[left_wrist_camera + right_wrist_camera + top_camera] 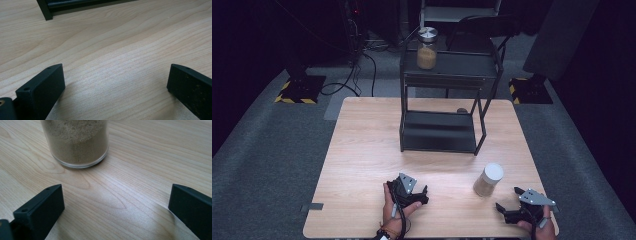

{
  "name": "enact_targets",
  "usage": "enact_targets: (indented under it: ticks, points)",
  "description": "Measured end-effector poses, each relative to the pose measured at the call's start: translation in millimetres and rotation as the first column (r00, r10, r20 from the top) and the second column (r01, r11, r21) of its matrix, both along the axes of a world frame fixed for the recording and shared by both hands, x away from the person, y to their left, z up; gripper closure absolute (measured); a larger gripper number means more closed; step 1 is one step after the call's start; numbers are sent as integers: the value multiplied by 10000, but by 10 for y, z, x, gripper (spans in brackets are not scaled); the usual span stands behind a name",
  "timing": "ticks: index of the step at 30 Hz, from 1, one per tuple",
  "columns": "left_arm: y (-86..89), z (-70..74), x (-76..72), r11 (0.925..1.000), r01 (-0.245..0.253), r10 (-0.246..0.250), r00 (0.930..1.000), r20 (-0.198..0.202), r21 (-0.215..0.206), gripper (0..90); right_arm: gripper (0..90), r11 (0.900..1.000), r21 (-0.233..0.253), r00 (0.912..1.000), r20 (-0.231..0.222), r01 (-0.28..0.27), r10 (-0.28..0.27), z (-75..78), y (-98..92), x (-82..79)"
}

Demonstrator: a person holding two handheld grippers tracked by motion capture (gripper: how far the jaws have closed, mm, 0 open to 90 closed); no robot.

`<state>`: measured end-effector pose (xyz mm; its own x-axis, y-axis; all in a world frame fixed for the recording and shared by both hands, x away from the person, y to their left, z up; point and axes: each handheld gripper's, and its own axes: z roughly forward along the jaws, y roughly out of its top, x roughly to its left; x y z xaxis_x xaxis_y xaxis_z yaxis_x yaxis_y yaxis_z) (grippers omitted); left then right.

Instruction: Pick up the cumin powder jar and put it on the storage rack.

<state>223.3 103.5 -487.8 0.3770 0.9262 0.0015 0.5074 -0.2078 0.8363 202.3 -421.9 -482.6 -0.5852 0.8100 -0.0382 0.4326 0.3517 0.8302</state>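
Both grippers' jaws gaping empty; right gripper (pixel 512 209) is sitting near the jar (pixel 488 180), risking tipping it

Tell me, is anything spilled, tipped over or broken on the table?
Nothing stands out. Both jars stand upright with lids on, one on the table, one on the rack; no sand is spilled.

no readable text, labels, brands or nos. anywhere — nothing legible.
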Motion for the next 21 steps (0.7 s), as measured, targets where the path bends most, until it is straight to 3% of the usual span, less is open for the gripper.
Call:
enact_targets:
  ticks: [21]
  points:
    - [5, -2, 1, 10000, 50, -50, 10000, 9, -13, 11, 0, 10000, 16, 10000, -19, 11, -11, 0, 0, 1]
